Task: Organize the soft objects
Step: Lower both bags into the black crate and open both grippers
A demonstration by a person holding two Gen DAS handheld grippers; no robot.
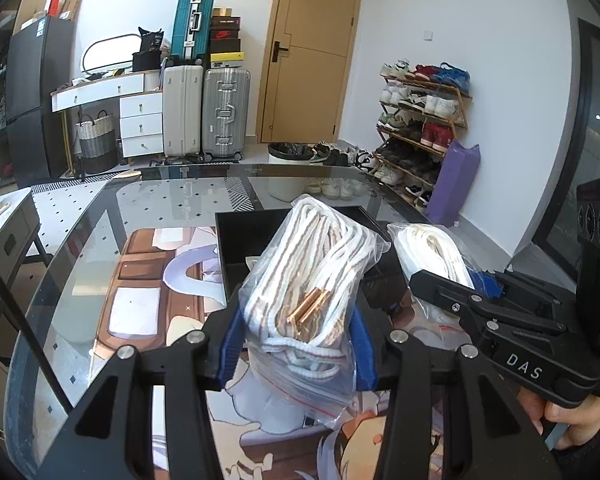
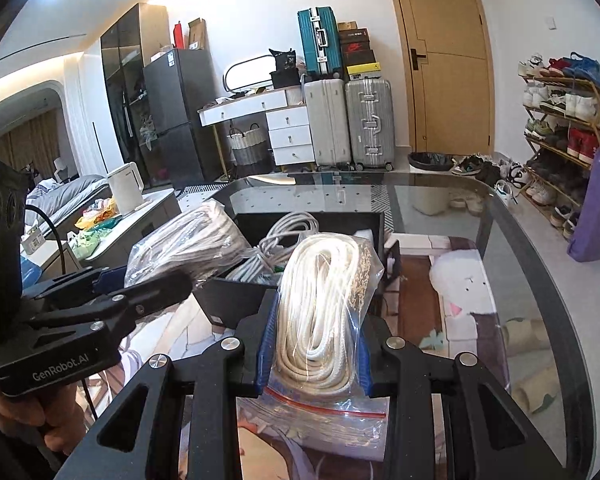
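My left gripper [image 1: 296, 340] is shut on a clear zip bag of white-and-tan rope with copper tips [image 1: 312, 284], held just in front of a black box [image 1: 236, 240] on the glass table. My right gripper [image 2: 314, 346] is shut on a clear zip bag of cream rope [image 2: 324, 300], held in front of the same black box [image 2: 340, 220], which holds a coil of white cord [image 2: 288, 232]. The right gripper also shows in the left wrist view [image 1: 452, 288], with its bag [image 1: 432, 248]. The left gripper also shows in the right wrist view [image 2: 140, 288], with its bag [image 2: 188, 240].
The glass table [image 1: 160, 200] lies over an illustrated mat [image 1: 140, 280]. A bin [image 1: 290, 152], suitcases [image 1: 224, 112], a shoe rack [image 1: 420, 120] and a purple bag [image 1: 454, 184] stand beyond the far edge. A side table with a kettle [image 2: 126, 188] is to the left.
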